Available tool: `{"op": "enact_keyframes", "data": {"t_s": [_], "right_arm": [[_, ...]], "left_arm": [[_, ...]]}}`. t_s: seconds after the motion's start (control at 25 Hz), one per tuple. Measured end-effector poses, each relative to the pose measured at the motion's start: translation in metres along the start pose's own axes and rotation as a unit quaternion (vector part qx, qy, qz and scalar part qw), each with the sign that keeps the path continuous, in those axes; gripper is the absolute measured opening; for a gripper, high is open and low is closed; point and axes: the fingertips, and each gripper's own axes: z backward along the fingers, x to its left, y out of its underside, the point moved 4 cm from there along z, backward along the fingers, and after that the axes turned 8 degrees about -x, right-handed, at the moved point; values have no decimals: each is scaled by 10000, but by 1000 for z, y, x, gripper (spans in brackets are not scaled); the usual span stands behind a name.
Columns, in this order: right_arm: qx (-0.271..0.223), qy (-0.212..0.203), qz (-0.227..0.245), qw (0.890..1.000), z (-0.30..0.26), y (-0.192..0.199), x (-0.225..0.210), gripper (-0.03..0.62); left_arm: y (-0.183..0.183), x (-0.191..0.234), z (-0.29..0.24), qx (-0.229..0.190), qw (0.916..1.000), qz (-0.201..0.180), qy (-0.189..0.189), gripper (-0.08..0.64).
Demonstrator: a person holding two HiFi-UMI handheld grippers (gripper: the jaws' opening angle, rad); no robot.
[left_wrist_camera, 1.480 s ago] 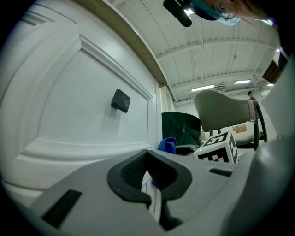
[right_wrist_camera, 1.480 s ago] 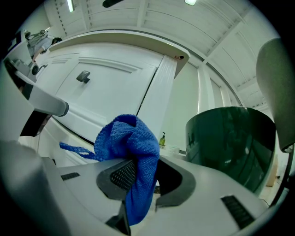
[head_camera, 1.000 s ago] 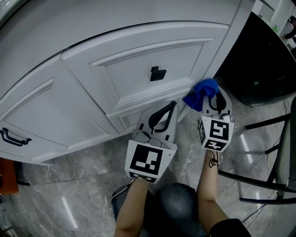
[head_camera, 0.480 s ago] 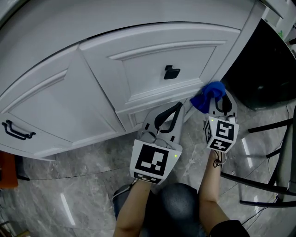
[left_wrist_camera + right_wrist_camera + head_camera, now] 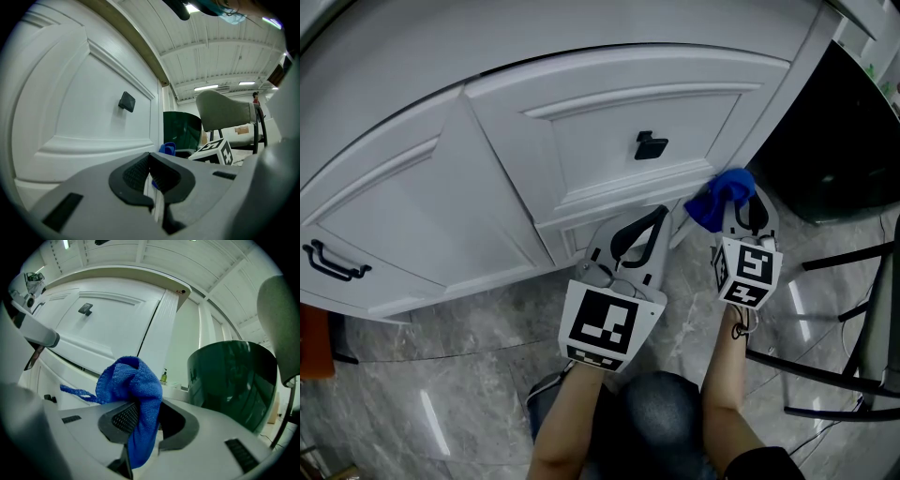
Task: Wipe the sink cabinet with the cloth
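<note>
Both tongs low: right tongs [image 5: 742, 199] grip cloth [image 5: 717, 195] at cabinet [image 5: 609, 131] corner edge; left tongs [image 5: 652, 219] closed, empty.

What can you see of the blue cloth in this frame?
The blue cloth looks like knitted microfibre. It is bunched into a rounded wad, with a thin frayed strand trailing off one side. The right gripper is shut on it: the jaws pinch its middle, the wad bulges above them and a tail hangs below. In the head view it sits at the lower right corner of the white sink cabinet, beside the corner post. Whether it actually presses on the surface cannot be told.
</note>
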Motion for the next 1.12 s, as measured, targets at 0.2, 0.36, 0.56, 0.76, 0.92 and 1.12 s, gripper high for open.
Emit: {"op": "enact_keyframes", "data": {"t_s": [0.2, 0.36, 0.56, 0.76, 0.92, 1.12], "right_arm": [[96, -76, -43, 9999, 0, 6, 1, 115], [134, -102, -51, 9998, 0, 9, 2, 115], [161, -113, -36, 9998, 0, 12, 2, 115], [191, -128, -28, 9997, 0, 14, 3, 115], [203, -130, -22, 9997, 0, 15, 3, 115], [244, -146, 5, 9996, 0, 17, 4, 115]], "left_arm": [[1, -1, -1, 27, 10000, -8, -1, 3], [1, -2, -1, 36, 10000, 17, 33, 3], [2, -1, -2, 47, 10000, 49, 32, 3], [2, 0, -2, 46, 10000, 45, 21, 3], [1, -1, -2, 45, 10000, 32, 24, 3], [1, -1, -2, 36, 10000, 32, 21, 3]]}}
